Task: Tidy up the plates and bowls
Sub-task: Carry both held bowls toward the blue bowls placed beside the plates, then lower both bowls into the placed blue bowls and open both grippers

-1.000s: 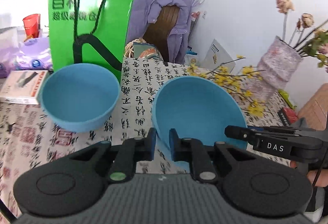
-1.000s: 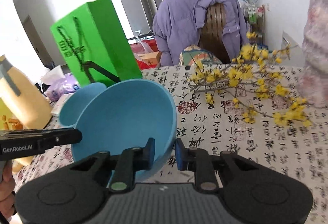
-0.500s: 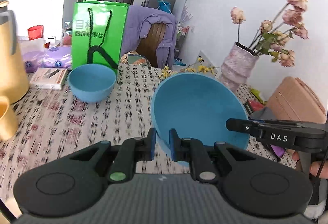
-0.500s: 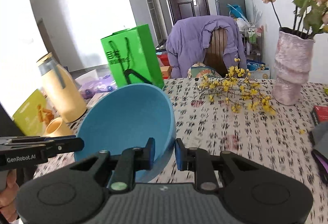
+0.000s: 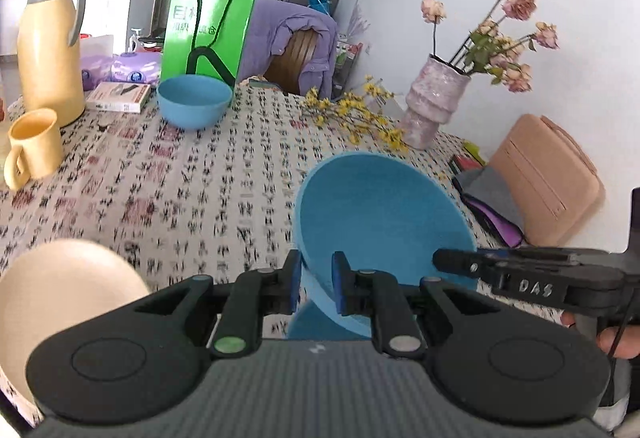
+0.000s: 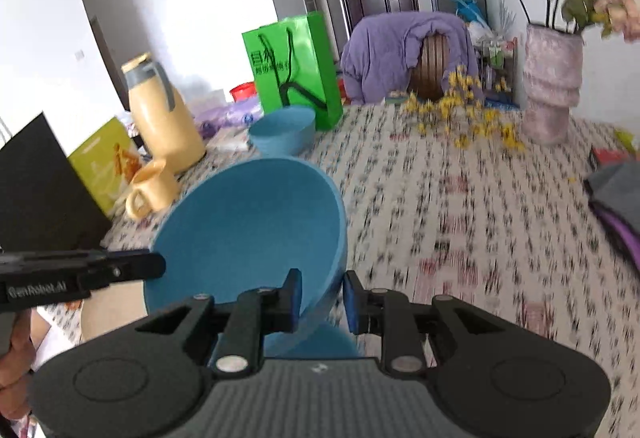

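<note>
A blue bowl [image 5: 380, 217] hangs tilted above the patterned tablecloth [image 5: 180, 189], gripped from two sides. My left gripper [image 5: 316, 278] is shut on its near rim. My right gripper [image 6: 322, 298] is shut on the opposite rim of the same bowl [image 6: 248, 230]. Each view shows the other gripper's tip beside the bowl: the right gripper [image 5: 460, 262] and the left gripper [image 6: 152, 266]. A second blue bowl [image 5: 195, 101] stands upright far back by the green bag; the right wrist view also shows this second bowl [image 6: 282, 129]. A cream dish [image 5: 60, 298] lies at the near left.
A yellow thermos jug [image 5: 48, 45] and a yellow mug [image 5: 34, 145] stand at the left. A green paper bag [image 5: 208, 29] and a book [image 5: 118, 95] are at the back. A pink vase [image 5: 432, 105], yellow flower sprigs [image 5: 352, 113] and a tan bag [image 5: 548, 177] fill the right.
Both grippers have drawn back together with the blue bowl, away from the second bowl and the green bag. The jug, the mug and the cream dish have come into view.
</note>
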Available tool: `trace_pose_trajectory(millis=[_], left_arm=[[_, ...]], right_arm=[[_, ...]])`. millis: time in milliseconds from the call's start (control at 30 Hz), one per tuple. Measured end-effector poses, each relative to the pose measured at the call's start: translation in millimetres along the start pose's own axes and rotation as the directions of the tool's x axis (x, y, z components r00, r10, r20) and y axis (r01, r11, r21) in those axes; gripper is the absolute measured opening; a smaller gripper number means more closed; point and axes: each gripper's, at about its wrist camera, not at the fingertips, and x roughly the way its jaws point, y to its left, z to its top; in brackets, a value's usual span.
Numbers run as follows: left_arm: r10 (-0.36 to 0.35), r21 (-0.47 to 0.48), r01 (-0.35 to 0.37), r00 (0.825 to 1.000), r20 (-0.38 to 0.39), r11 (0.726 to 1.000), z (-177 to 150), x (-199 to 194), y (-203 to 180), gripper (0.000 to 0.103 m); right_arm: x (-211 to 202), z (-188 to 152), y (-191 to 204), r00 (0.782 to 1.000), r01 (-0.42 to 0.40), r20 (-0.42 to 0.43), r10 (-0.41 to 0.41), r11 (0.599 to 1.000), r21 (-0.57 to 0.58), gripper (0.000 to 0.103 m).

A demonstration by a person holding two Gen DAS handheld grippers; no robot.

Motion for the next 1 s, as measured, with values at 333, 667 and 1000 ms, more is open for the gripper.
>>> trace_pose_trajectory(millis=[333, 667, 1000], left_arm=[[-0.005, -0.020, 0.004, 0.999, -0.051, 1.000, -46.4, 6.9, 2.5, 0.015], [0.012, -0.029, -0.014, 0.997, -0.070, 0.999, -66.2, 28.6, 4.0, 0.015], [0.016, -0.017, -0.017, 0.998, -0.066, 1.000, -75.6, 30.9, 9.6, 0.016]], right_arm=[[8.8, -65.2, -6.7, 0.997, -0.014, -0.078, 0.016, 0.999, 0.036, 0.023], [19.8, -81.9, -7.1, 0.996, 0.008, -0.091, -0.011, 0.999, -0.033, 0.027], [17.4, -84.9, 1.2, 0.994, -0.009, -0.110, -0.001, 0.995, -0.096, 0.034]])
